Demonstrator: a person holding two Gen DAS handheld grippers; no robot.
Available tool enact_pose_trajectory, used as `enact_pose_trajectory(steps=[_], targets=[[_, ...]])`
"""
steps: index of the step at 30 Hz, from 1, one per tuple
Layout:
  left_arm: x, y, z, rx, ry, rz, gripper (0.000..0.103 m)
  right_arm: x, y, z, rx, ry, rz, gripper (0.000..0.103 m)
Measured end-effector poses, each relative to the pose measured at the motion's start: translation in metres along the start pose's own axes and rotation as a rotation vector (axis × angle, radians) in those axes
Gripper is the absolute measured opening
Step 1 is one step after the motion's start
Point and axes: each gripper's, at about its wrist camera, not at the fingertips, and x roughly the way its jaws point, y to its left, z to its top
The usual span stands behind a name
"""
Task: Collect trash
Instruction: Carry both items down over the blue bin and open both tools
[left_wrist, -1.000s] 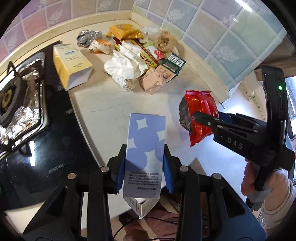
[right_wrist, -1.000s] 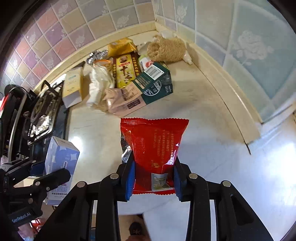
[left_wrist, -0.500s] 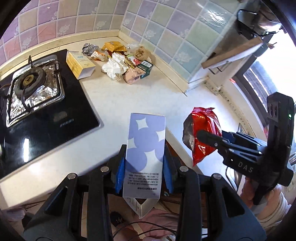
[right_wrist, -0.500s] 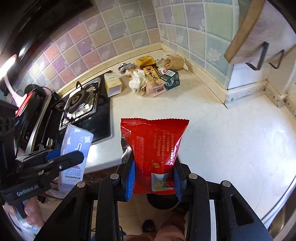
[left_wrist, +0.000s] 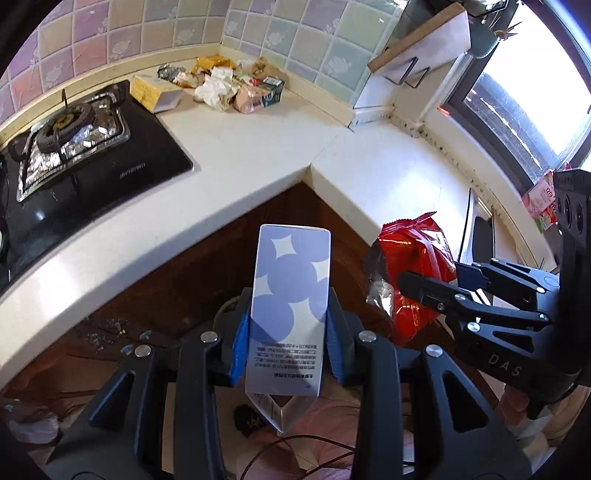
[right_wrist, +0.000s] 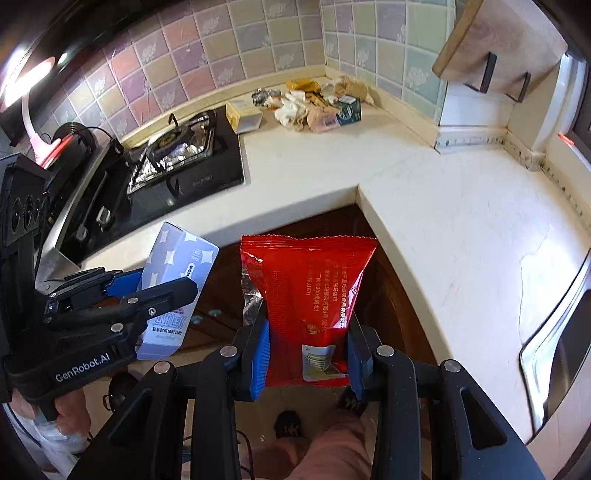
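Gripping a pale blue carton (left_wrist: 290, 295) between its blue-padded fingers (left_wrist: 239, 343), the left gripper (left_wrist: 284, 343) holds it upright off the tabletop (left_wrist: 236, 147), over the dark wooden cabinet front in the inner corner below the edge. Just to its right, the right gripper (right_wrist: 304, 354) has its fingers (right_wrist: 259, 354) clamped on the lower part of a red snack bag (right_wrist: 306, 291), which also hangs in the air past the tabletop edge, with a torn silver flap showing on its left side. Both pieces are close beside each other but not touching. Far back in the tiled corner a heap of remaining trash (left_wrist: 229, 86) lies on the tabletop: crumpled white paper, a yellow box (left_wrist: 155, 92), a dark green box, foil and wrappers. A gas stove (left_wrist: 74, 147) lined with foil sits to the left of the heap
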Motion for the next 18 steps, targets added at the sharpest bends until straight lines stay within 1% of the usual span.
enact_pose_trajectory(steps=[2, 6, 8, 11, 15, 18], targets=[[0.007, -0.002, -0.010, -0.007, 0.010, 0.001, 0.032, 0.009, -0.002, -0.006, -0.006, 0.011, -0.006, 0.034], [0.022, -0.006, -0.027, -0.005, 0.020, 0.032, 0.032, 0.030, -0.007, -0.022, -0.015, 0.038, -0.004, 0.034], [0.034, -0.007, -0.034, -0.016, 0.031, 0.052, 0.032, 0.048, -0.012, -0.024, -0.014, 0.056, 0.002, 0.034], [0.064, -0.003, -0.051, -0.060, 0.081, 0.067, 0.032, 0.078, -0.019, -0.040, -0.010, 0.090, 0.016, 0.034], [0.109, 0.000, -0.076, -0.078, 0.128, 0.114, 0.032, 0.124, -0.031, -0.075, 0.000, 0.132, 0.019, 0.034], [0.149, 0.010, -0.096, -0.117, 0.163, 0.135, 0.032, 0.162, -0.040, -0.101, 0.016, 0.170, 0.022, 0.034]])
